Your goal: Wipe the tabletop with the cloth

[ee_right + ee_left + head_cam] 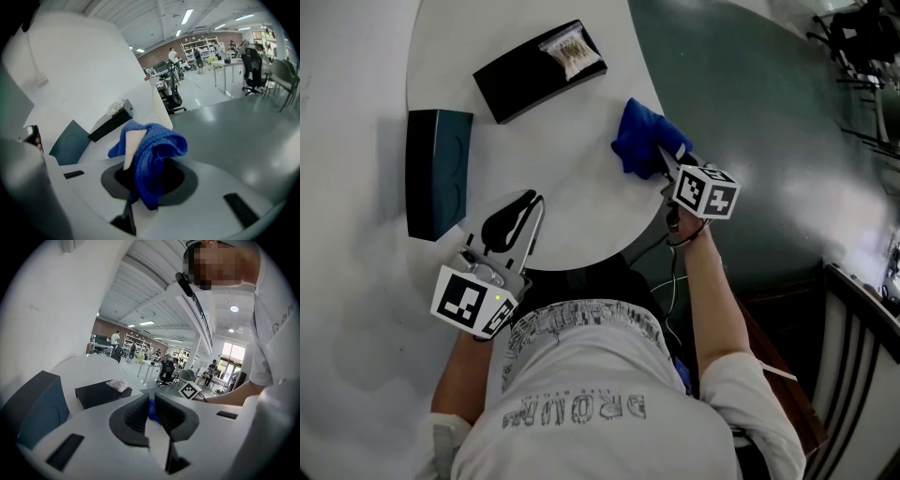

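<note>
Right gripper (662, 161): jaws clenched on the cloth (637, 136). In the right gripper view the blue cloth (152, 150) is bunched between the jaws, fills the gap completely and stands up above them, with a pale tag (132, 146) lying on its left fold. In the head view the cloth sits at the right rim of the round white table (581, 220), with the larger part of the bundle over the tabletop; contact with the surface cannot be confirmed. Left gripper (525, 202): jaws drawn together, gripping nothing. In the left gripper view only a narrow slit remains between the dark pads (136, 416). The blue seen through that slit is the cloth (152, 409) far across the table, not an item in the grip. This gripper is held at the near edge of the table with its jaw tips over the white surface, well apart from the cloth and just beside the teal box (438, 173). Count: two grippers, each carrying one marker cube, the left cube (473, 302) and the right cube (706, 190). One cloth. One table. One teal box on the left part of the tabletop. One black box (525, 80) on the far part, with one clear packet (572, 52) lying on its right end. The two boxes are apart from each other and from the cloth. The person's forearms enter from the bottom of the head view, one behind each gripper.
</note>
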Demonstrator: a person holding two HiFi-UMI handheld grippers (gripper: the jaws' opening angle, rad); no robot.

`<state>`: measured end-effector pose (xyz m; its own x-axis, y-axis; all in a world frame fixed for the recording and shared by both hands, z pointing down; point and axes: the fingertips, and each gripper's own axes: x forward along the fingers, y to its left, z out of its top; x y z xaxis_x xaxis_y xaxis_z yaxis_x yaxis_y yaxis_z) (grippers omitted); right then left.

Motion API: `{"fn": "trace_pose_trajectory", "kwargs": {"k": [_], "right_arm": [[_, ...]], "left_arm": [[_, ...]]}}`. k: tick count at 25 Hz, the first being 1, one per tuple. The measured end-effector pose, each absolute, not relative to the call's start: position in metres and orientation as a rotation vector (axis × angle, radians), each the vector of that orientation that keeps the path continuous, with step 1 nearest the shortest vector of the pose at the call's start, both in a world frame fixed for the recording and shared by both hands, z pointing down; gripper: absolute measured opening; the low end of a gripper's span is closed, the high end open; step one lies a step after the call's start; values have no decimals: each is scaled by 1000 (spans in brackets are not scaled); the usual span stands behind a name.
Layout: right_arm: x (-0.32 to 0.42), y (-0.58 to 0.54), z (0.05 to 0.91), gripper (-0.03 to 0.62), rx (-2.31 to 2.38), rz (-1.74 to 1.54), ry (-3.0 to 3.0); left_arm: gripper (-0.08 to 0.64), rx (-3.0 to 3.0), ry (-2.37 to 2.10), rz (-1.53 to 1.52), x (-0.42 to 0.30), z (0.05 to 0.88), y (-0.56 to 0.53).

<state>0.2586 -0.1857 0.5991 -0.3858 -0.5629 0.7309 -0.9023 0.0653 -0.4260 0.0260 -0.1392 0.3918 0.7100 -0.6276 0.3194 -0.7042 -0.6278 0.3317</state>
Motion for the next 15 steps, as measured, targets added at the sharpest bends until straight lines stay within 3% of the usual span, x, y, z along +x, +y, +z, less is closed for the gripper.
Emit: {"fn": "trace_pose_trajectory", "kwargs": {"k": [7, 15], "right_arm": [[230, -186, 568, 87, 1480, 1252, -2070], [144, -180, 520, 86, 1375, 1289, -2245]], "left_arm": [[54, 2474, -1052, 214, 2, 389, -130], [54, 2460, -1113, 164, -53, 380, -110]]}}
